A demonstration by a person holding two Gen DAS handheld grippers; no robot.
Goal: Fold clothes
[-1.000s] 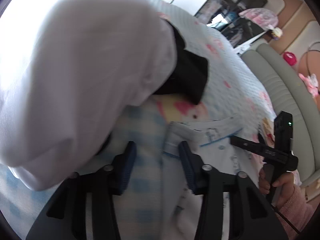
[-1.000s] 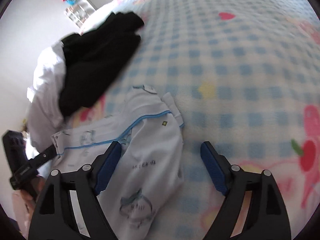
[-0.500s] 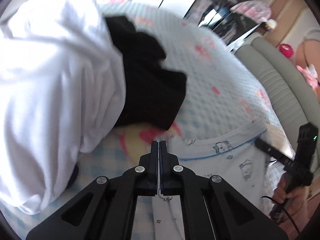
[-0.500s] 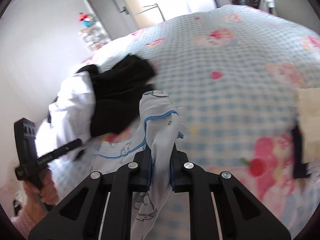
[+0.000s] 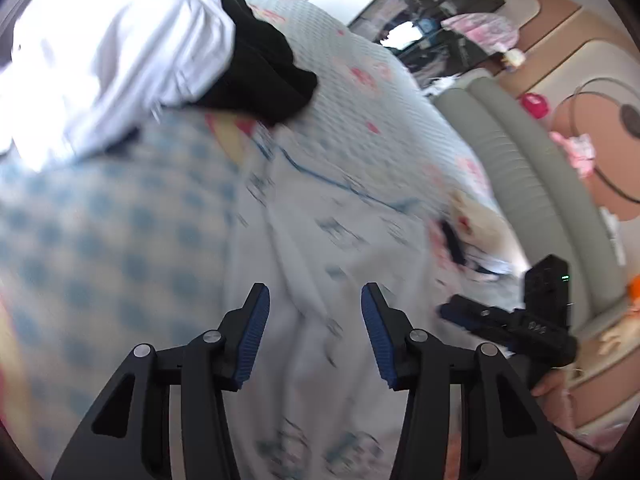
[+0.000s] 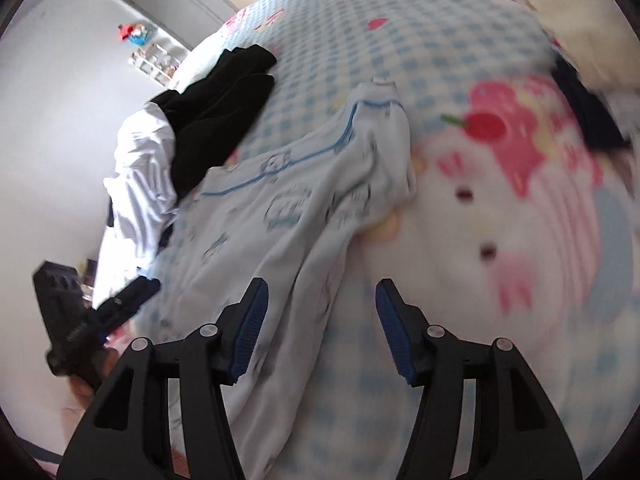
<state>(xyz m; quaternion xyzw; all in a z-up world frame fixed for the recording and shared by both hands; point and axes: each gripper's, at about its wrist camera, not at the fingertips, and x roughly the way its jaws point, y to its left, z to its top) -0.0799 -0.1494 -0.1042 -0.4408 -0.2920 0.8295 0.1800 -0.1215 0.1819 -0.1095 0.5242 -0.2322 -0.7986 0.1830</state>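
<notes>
A pale printed garment with blue piping (image 5: pixel 320 240) (image 6: pixel 304 208) lies rumpled on the blue-checked bedspread (image 5: pixel 100 220) (image 6: pixel 440 32). My left gripper (image 5: pixel 315 332) hovers open just above the garment's lower part, nothing between its blue pads. In the right wrist view my right gripper (image 6: pixel 320 320) also stands open, its left finger over the garment's edge and its right finger over the bare bedspread. The other gripper shows in each view: the right one (image 5: pixel 516 320) at the left view's right side, the left one (image 6: pixel 80 316) at the right view's left side.
A white garment (image 5: pixel 120 48) (image 6: pixel 140 168) and a black garment (image 5: pixel 260 76) (image 6: pixel 220 108) are piled at the bed's far side. A grey padded headboard (image 5: pixel 540 184) runs along the right. A cream item and a dark item (image 6: pixel 584 80) lie at the right.
Both grippers were shut on the pale garment and holding it up half a second ago; they have now let go and opened. The garment has dropped and lies spread on the bedspread.
</notes>
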